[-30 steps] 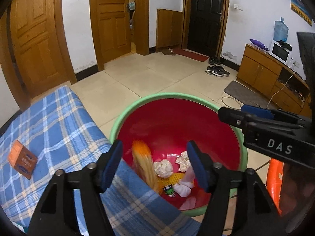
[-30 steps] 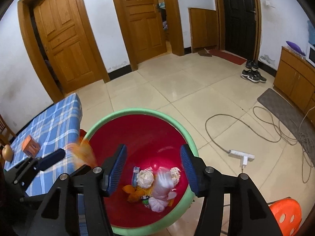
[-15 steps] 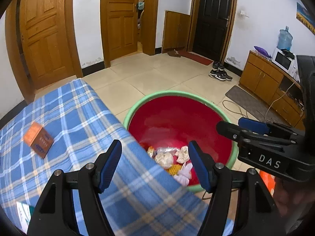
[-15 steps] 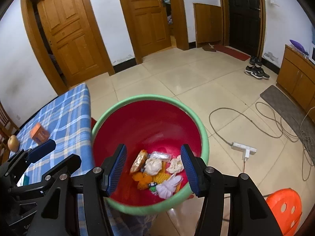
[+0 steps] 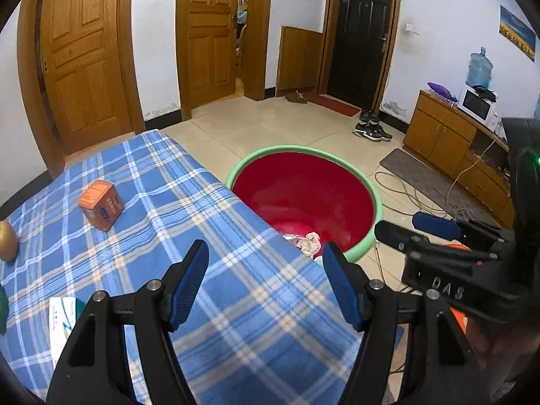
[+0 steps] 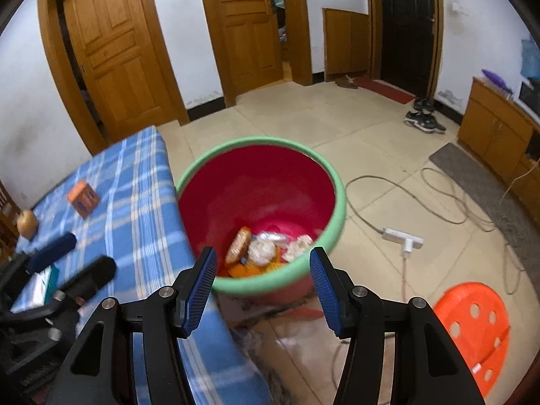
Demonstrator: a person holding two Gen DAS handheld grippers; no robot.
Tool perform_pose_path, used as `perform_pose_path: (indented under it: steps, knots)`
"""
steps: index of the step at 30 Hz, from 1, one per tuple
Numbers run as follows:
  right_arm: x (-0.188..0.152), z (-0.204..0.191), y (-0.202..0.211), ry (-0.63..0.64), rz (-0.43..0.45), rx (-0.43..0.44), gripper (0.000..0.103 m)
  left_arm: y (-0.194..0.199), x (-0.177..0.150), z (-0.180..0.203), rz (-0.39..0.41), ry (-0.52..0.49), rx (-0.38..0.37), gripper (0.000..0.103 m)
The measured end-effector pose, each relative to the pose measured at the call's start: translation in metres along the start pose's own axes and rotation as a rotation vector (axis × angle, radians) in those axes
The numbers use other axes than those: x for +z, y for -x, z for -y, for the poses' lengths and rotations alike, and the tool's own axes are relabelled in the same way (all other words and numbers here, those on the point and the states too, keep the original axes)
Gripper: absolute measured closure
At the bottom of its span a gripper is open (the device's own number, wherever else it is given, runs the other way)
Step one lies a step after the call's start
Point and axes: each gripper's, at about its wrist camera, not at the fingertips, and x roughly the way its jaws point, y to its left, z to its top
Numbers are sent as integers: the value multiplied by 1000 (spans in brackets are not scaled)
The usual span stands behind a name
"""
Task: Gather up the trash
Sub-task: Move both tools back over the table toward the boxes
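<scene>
A red bin with a green rim (image 6: pixel 341 199) stands on the floor beside the blue plaid table (image 5: pixel 189 202); it also shows in the left wrist view (image 5: pixel 378 202). Inside lie crumpled paper balls (image 6: pixel 261 251), an orange wrapper (image 6: pixel 238 246) and other scraps. My left gripper (image 5: pixel 265 263) is open and empty over the table's near corner. My right gripper (image 6: pixel 261 270) is open and empty above the bin's near rim. The right gripper also shows in the left wrist view (image 5: pixel 435 233), and the left one in the right wrist view (image 6: pixel 71 260).
An orange box (image 5: pixel 101 204), a brown round fruit (image 6: pixel 27 222) and a white-and-green packet (image 5: pixel 60 317) lie on the table. An orange stool (image 6: pixel 472 324), a power strip (image 6: pixel 403 236) and cables lie on the floor to the right. Cabinets line the right wall.
An orange wrapper dropped from my left gripper into the bin. Both grippers then pulled back and up from the bin; the left now hangs over the table.
</scene>
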Motion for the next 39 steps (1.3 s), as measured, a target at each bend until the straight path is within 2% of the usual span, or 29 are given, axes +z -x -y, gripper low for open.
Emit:
perform_pose_path:
  steps: [9, 19, 24, 30, 35, 39]
  knots:
    - [-29, -20, 29, -5, 10, 12, 45, 30, -18, -5, 22, 4, -8, 33]
    - [-29, -46, 37, 5, 21, 30, 45, 47, -30, -44, 36, 75, 37, 33]
    - [-28, -71, 32, 35, 20, 67, 45, 56, -42, -76, 39, 122, 95, 33]
    - [-27, -117, 18, 100, -2, 140, 45, 78, -60, -127, 41, 228, 190, 33]
    - [-29, -157, 7, 147, -24, 216, 45, 100, -78, -164, 36, 310, 256, 28]
    - [-33, -185, -1, 163, -48, 267, 45, 111, -89, -184, 35, 361, 265, 27]
